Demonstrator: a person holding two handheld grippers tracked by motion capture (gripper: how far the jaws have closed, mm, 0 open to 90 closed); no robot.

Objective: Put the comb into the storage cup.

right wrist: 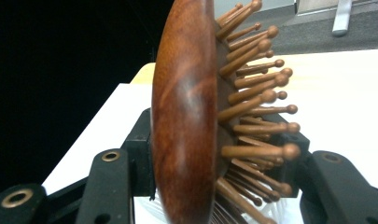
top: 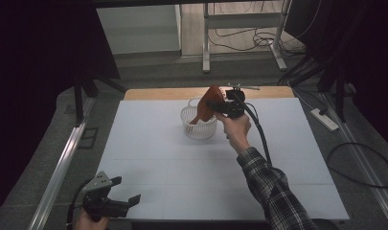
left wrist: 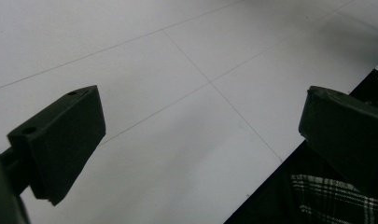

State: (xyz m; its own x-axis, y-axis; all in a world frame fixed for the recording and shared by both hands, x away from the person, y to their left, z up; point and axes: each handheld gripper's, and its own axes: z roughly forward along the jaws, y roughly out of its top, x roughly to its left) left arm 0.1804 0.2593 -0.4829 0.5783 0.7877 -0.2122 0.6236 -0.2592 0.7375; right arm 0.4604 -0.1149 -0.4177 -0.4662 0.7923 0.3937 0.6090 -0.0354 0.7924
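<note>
A wooden hairbrush with a reddish-brown back and ball-tipped wooden pins stands tilted, its handle down inside a small white lattice basket at the far middle of the table. My right gripper is shut on the brush head from the right. In the right gripper view, one jaw lies against the polished back of the hairbrush and the other meets the pin tips, with the right gripper around it. My left gripper hovers open at the near left corner, and the left gripper has nothing between its jaws.
The white table top has a wooden strip along its far edge. A metal rail runs along the left side. Cables, a power strip and stand legs lie on the floor behind and to the right.
</note>
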